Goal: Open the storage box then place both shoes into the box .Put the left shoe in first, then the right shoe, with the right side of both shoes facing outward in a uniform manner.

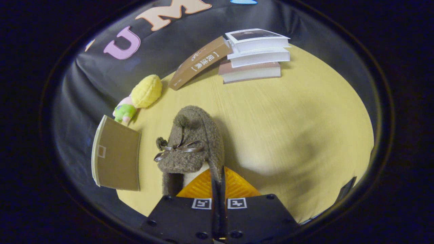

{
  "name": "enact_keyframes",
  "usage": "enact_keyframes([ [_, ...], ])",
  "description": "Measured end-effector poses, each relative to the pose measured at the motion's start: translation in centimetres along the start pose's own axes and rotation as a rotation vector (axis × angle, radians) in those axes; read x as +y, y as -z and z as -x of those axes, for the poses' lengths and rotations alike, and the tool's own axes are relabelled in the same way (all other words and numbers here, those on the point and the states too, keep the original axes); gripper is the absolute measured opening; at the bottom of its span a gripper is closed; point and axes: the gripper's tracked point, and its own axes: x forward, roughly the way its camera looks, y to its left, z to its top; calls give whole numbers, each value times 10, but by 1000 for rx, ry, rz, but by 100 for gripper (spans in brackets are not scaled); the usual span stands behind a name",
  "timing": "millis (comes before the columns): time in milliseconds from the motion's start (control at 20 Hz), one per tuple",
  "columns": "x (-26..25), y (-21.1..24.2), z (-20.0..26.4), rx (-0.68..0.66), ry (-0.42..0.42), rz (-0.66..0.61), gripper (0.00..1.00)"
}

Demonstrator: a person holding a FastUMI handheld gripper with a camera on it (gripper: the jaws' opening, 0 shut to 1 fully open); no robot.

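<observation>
Gripper view. At the lower centre of the frame we see the gripper (218, 183), its two fingers drawn nearly together with only a thin gap between them. Pinched in that gap is the right side wall of a fuzzy brown slipper (193, 142), so we read the fingers as closed narrowly on the slipper's collar edge. The slipper extends from the fingers toward the centre of the frame, toe pointing away from us, with a thin brown ribbon bow (179, 149) across its upper and a pale lining showing at the opening just left of the fingers. Whether its sole rests on the table or is lifted clear, we cannot tell.

To the left of the slipper, at the left middle of the frame, we see the storage box (117, 159), a tan cardboard face with a small pale rectangular label, standing at the edge of the yellow wooden table (288, 135). Above the box lies a plush toy (140, 96) with a yellow head and green body. In the upper centre a brown book (200, 62) leans against a stack of three books (256, 56). The gripper looks steeply down at the table.
</observation>
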Motion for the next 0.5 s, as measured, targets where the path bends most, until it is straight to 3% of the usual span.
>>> enact_keyframes([
  [500,127,-14,40,-58,-140,3,3],
])
